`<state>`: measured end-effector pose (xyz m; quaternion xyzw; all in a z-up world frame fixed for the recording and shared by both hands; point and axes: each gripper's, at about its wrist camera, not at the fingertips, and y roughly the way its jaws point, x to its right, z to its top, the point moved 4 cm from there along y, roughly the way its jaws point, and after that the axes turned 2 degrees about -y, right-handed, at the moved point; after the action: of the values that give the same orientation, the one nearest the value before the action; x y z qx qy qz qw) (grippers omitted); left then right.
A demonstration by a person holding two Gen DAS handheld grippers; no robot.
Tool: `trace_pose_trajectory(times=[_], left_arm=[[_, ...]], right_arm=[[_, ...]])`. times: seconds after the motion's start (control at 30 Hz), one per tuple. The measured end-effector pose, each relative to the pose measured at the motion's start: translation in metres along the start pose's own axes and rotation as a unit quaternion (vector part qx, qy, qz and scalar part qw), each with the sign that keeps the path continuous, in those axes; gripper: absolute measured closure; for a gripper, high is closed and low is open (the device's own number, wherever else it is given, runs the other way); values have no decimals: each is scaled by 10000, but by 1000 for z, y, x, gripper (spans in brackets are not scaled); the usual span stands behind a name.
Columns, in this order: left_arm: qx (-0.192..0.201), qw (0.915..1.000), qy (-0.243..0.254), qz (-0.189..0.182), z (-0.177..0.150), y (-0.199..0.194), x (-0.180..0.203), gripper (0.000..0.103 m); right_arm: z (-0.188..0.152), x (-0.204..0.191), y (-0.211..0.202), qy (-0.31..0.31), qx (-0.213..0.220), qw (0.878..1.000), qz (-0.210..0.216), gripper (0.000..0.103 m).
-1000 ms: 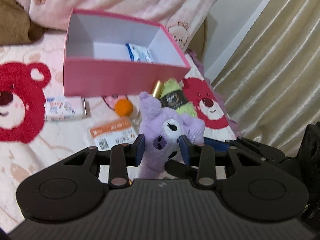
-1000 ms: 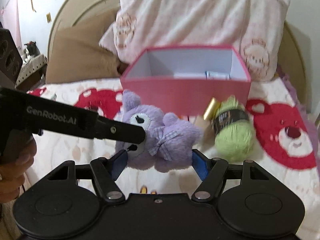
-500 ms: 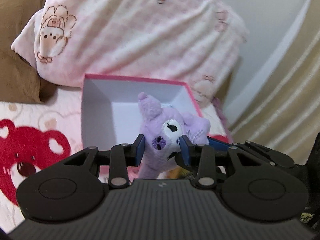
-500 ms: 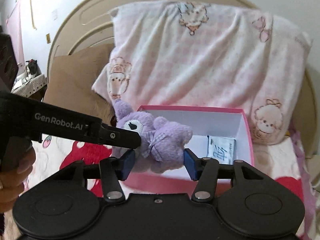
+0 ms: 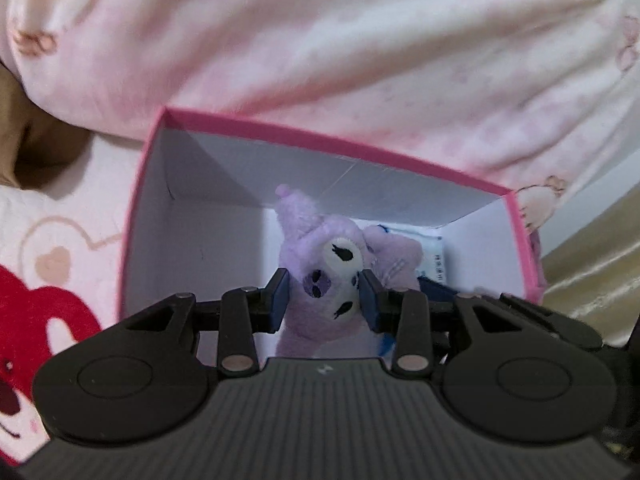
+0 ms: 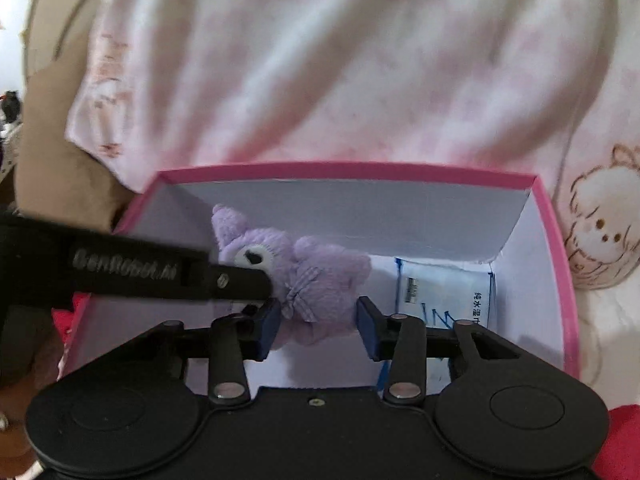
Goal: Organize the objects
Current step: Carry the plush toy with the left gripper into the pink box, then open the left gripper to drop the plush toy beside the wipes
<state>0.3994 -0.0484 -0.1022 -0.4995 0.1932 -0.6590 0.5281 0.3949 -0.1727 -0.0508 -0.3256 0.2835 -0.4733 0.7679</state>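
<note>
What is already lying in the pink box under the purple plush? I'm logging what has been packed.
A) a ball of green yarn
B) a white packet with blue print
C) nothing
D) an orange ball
B: a white packet with blue print lies on the floor of the pink box, beside the purple plush.

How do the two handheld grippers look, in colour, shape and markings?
Both grippers, left gripper and right gripper, are matte black with a ribbed body, two round discs, silver rivets on the linkage bars and dark blue finger pads. In the right wrist view, the left gripper's long black side bears grey "GenRobot.AI" lettering. No cables or sleeves show.
</note>
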Motion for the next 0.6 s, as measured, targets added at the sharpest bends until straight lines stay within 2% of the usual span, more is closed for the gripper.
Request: trace_pose_trajectory(times=[0.2,0.33,0.37,0.53,0.6], left_arm=[[-92,9999,-35,117,3,32,1,68],[-77,9997,33,214,4,39,8,67],[-55,9996,76,262,3,40,10,62],[-11,9981,322,516,3,26,14,47],[-56,9976,508,476,-1,9,19,47]], right_arm=[[7,5,29,-17,-376,9989,-296,66],[7,1,36,-302,-509,9948,-833,67],[5,0,36,-329,-526,9936,-944,66],[3,-5,9,-272,-239,9950,-926,65],[1,-4,-12,-177,-93,9969,-760,63]])
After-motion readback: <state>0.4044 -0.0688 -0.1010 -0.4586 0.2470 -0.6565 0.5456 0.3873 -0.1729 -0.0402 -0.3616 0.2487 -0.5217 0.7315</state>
